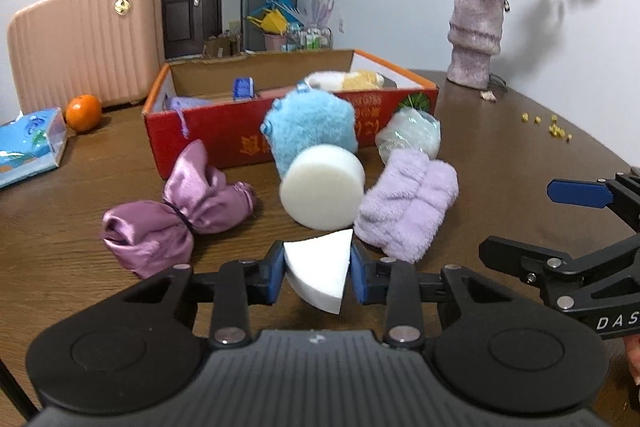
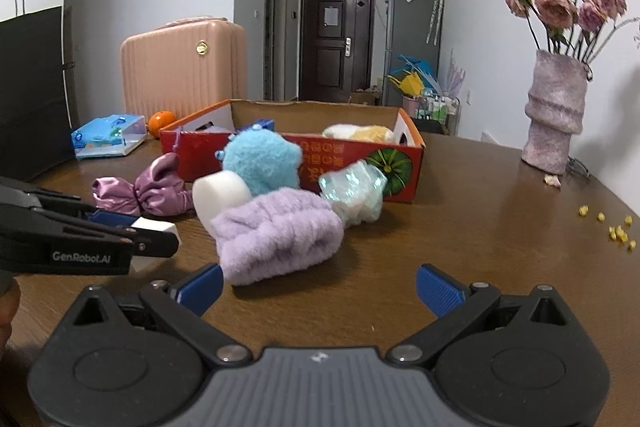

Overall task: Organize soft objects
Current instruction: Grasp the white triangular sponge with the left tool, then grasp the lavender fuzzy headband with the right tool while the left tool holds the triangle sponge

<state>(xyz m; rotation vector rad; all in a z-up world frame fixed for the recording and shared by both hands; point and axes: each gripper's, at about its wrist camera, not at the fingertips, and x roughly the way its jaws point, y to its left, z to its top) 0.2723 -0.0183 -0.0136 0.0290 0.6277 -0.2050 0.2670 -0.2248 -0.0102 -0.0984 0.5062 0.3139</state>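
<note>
While a brown wooden surface [image 1: 500,147] filled both views, a pink ribbed suitcase [image 1: 84,43] stood at its far left edge. In front of it sat an open red cardboard box [image 1: 224,135] holding a cream and yellow plush [image 1: 348,79] at its right end and a small blue item [image 1: 243,87] near the middle. A mottled lilac vase [image 1: 474,39] of dried pink roses stood at the far right, well apart from the box.

Several soft things lay clustered just before the box's front wall. A blue fluffy toy [image 1: 312,127] leaned against that wall. A lilac fleece bundle [image 1: 408,203] lay to the right, and a shiny purple satin bow [image 1: 176,211] lay to the left. A white foam cylinder [image 1: 322,187] rested on its side between them, touching the blue toy. A pale green netted puff [image 1: 410,135] sat behind the fleece bundle, against the box.

At far left lay a blue tissue pack [image 1: 30,143] with an orange [image 1: 83,113] beside it.

Nearest the camera, the left claw [image 1: 318,275] was clenched on a white foam wedge [image 1: 318,273], both blue pads pressing its sides. The right claw [image 2: 319,291] stood released, spread wide, empty, just short of the fleece bundle.
</note>
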